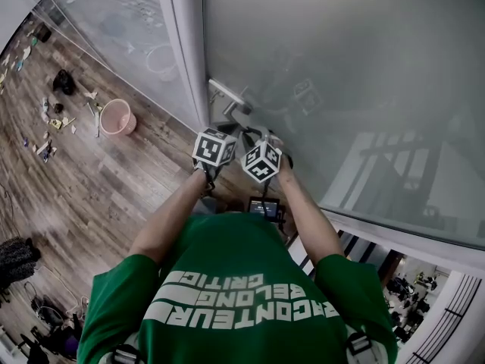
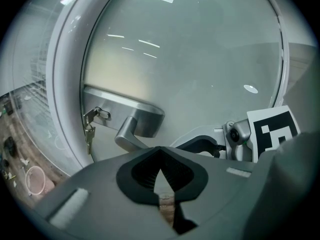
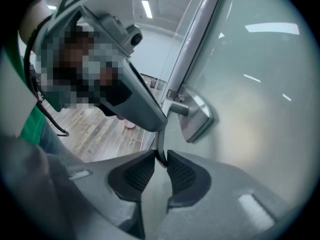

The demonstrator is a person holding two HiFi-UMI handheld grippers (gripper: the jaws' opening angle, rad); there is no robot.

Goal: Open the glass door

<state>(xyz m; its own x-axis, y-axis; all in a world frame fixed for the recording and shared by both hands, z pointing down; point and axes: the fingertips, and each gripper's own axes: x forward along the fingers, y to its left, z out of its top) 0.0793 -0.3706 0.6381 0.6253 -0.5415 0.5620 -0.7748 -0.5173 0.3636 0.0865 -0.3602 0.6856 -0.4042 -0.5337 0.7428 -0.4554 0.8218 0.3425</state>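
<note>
Jaws of the right gripper (image 3: 161, 156) clamp the door handle (image 3: 176, 107); those of the left gripper (image 2: 160, 154) rest together, empty.

Glass door (image 1: 341, 82): frosted, grey-green, upright, pale metal frame (image 1: 182, 44) along handle side. Looks shut against frame, though seam hard to judge from above. Handle (image 2: 131, 133): brushed-metal lever on long rectangular plate (image 2: 117, 104), mounted close to door edge. Lever juts out from plate, its free end nipped between pads of right gripper (image 3: 161, 158). Small keys (image 2: 90, 129) hang from lock in plate, just beside lever.
</note>
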